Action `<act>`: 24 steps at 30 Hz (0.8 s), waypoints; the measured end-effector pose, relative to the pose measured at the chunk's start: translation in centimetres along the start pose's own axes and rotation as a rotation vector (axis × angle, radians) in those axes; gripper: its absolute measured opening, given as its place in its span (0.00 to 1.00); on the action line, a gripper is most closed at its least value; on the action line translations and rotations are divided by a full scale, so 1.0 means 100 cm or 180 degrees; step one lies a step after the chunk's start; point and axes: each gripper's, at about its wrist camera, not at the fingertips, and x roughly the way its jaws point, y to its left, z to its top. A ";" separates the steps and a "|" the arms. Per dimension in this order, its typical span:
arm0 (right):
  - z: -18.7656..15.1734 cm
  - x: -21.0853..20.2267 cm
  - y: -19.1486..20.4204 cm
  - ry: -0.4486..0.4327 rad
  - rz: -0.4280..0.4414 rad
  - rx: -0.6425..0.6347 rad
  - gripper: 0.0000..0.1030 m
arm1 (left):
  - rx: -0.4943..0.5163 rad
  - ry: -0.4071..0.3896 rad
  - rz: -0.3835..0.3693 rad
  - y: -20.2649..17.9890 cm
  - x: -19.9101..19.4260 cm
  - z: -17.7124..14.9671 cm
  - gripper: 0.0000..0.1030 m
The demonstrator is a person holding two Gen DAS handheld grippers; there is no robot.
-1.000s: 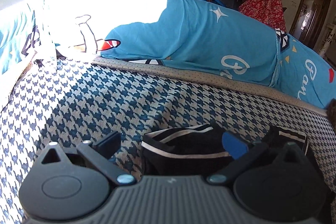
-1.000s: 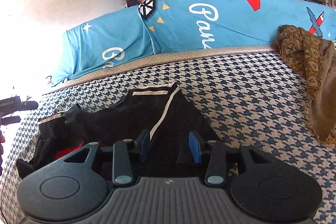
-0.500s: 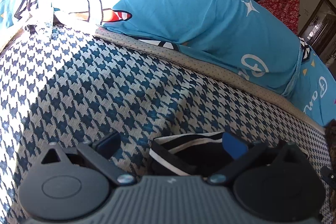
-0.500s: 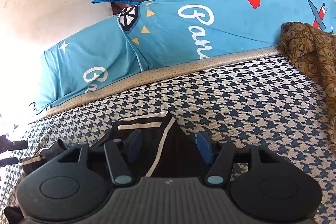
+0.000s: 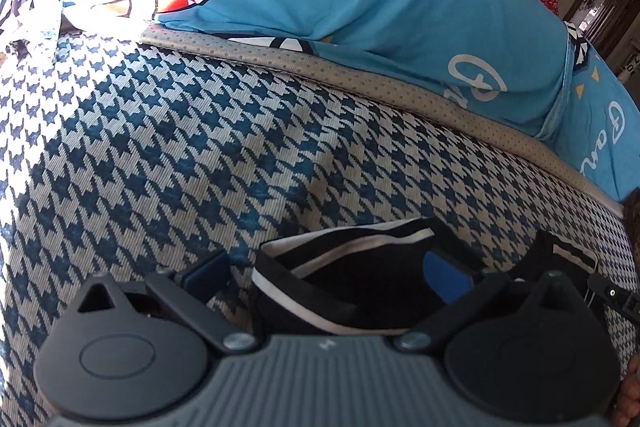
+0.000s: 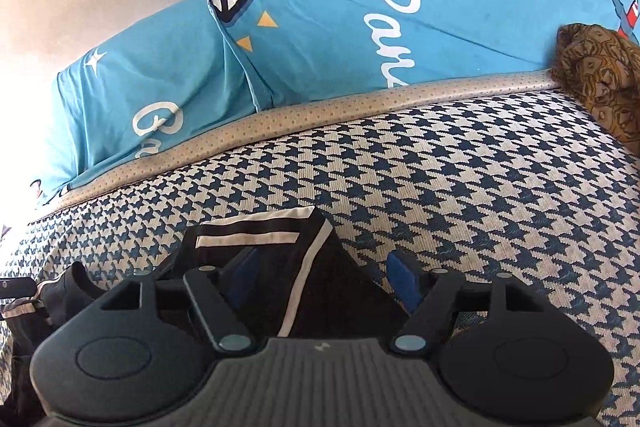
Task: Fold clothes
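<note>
A black garment with white stripes (image 5: 352, 279) lies bunched on the houndstooth bed surface (image 5: 200, 147). In the left wrist view its striped edge sits between the fingers of my left gripper (image 5: 326, 275), which stands open, low over it. The right wrist view shows a folded corner of the black garment (image 6: 280, 239) reaching between the fingers of my right gripper (image 6: 323, 279), also open. The garment's near part is hidden under both gripper bodies. I cannot tell whether the pads touch the cloth.
A rolled blue printed quilt (image 6: 320, 27) runs along the far side behind a beige dotted border (image 6: 360, 107). A brown patterned cloth (image 6: 600, 75) lies at the right. Houndstooth surface (image 6: 480, 187) stretches ahead. A hand (image 5: 628, 395) shows at the lower right.
Both grippers have dropped lower and closer to the garment. The right gripper's fingers have spread wider. The garment now looks more gathered than a second ago.
</note>
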 end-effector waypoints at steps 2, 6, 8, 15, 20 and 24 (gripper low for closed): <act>-0.001 0.005 0.001 0.0041 0.0034 -0.0012 0.71 | 0.0091 0.0003 0.0028 -0.005 0.002 0.000 1.00; -0.001 0.012 0.006 0.0051 0.0019 -0.0077 0.73 | 0.0296 0.0011 0.0076 -0.018 0.007 -0.003 1.00; -0.001 0.015 0.010 0.0032 0.0009 -0.0152 0.74 | 0.0431 0.0016 0.0099 -0.026 0.009 -0.005 1.00; 0.001 0.020 0.026 0.0010 0.0078 -0.0435 0.71 | 0.0831 0.0008 0.0161 -0.050 0.017 -0.011 1.00; -0.001 0.023 0.038 -0.0027 0.0064 -0.0709 0.46 | 0.1121 -0.0039 0.0184 -0.070 0.020 -0.017 0.90; 0.000 0.024 0.042 -0.0043 0.0132 -0.0824 0.15 | 0.1235 -0.0115 0.0163 -0.081 0.017 -0.019 0.63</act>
